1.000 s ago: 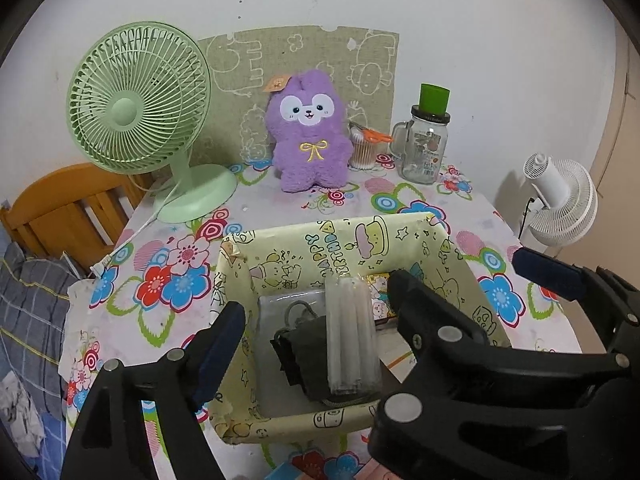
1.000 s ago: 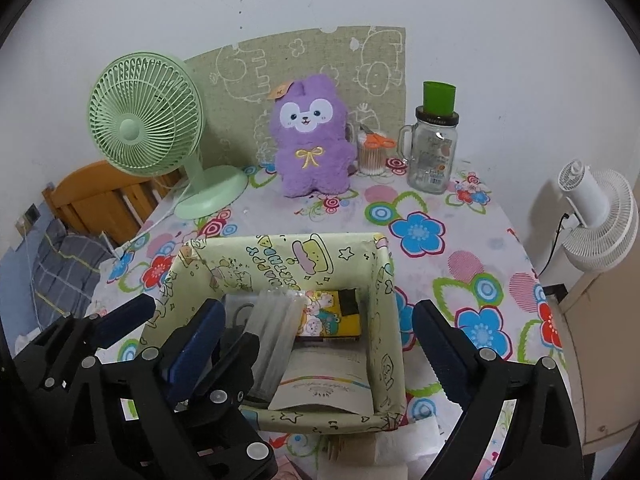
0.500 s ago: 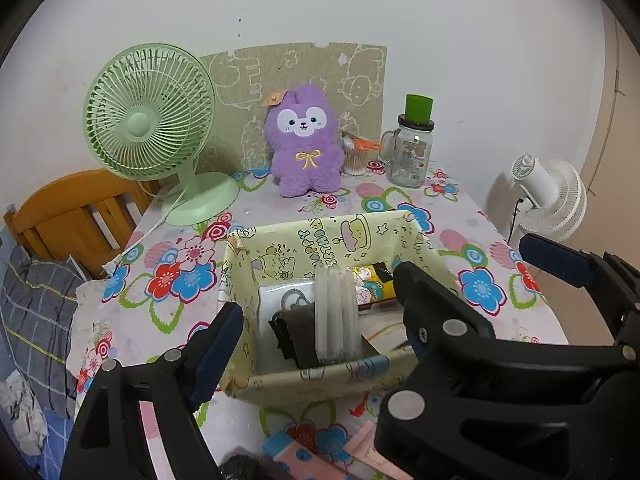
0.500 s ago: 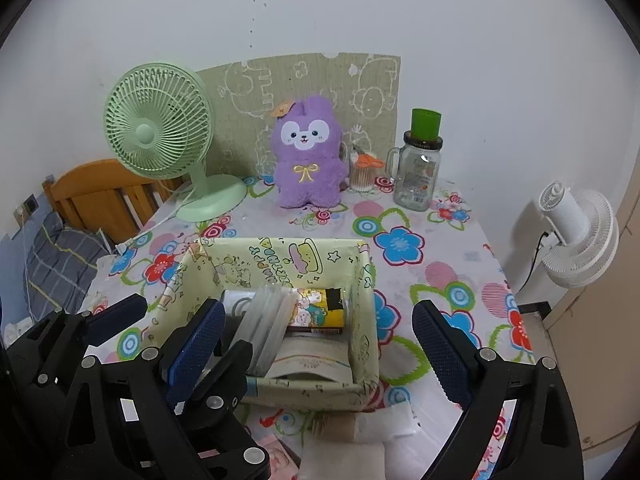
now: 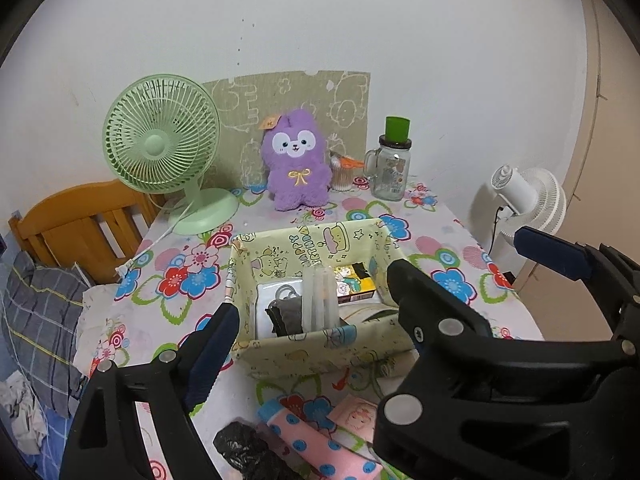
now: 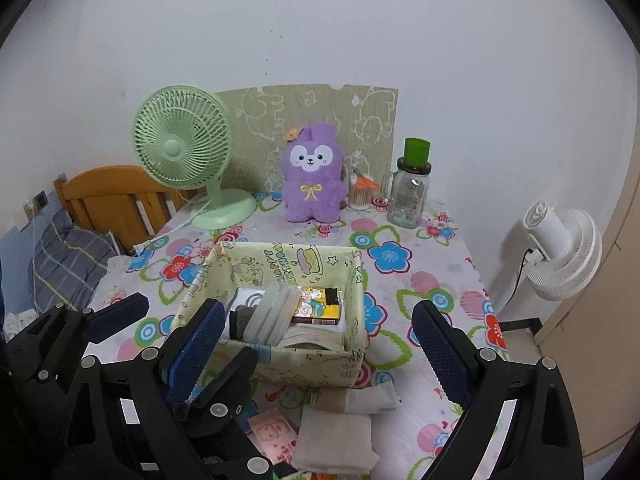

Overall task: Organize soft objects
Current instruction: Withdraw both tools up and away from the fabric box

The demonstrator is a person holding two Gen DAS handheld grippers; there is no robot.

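Your left tool (image 5: 304, 344) stands released, its jaws having just been opening, nothing between them; it hangs above the near wall of the fabric storage box (image 5: 320, 346), which serves as landmark for all that follows. Your right tool (image 6: 316, 340) is likewise spread wide and empty, held over the box's near edge, with the left tool showing beside it at the lower left of its view. The box sits mid-table (image 6: 432, 292) on a flower-print cloth. Inside the box: a clear bundle of tubes (image 5: 318, 300) standing against a dark folded item (image 5: 286, 314), a white packet (image 5: 272, 292) beneath them, and a yellow printed carton (image 6: 318, 306) towards the far right corner. In front of the box, nearest you: a pink sock with blue dots (image 5: 320, 440), a black crumpled soft item (image 5: 244, 452) to its left, a small pink card (image 6: 274, 432), and folded beige cloths (image 6: 340, 436) touching a rolled beige-and-white piece (image 6: 356, 398) just at the box's near wall. Behind the box, against the wall: a purple plush rabbit (image 5: 296, 164) upright, a green desk fan (image 5: 164, 152) to its left, a small cup of cotton swabs (image 5: 342, 174) and a glass jar with green lid (image 5: 390, 168) to its right. Right of the box, off the table: a white fan (image 6: 560, 248). Left of the box: a wooden bed frame (image 5: 76, 224) with grey checked bedding (image 5: 36, 320).
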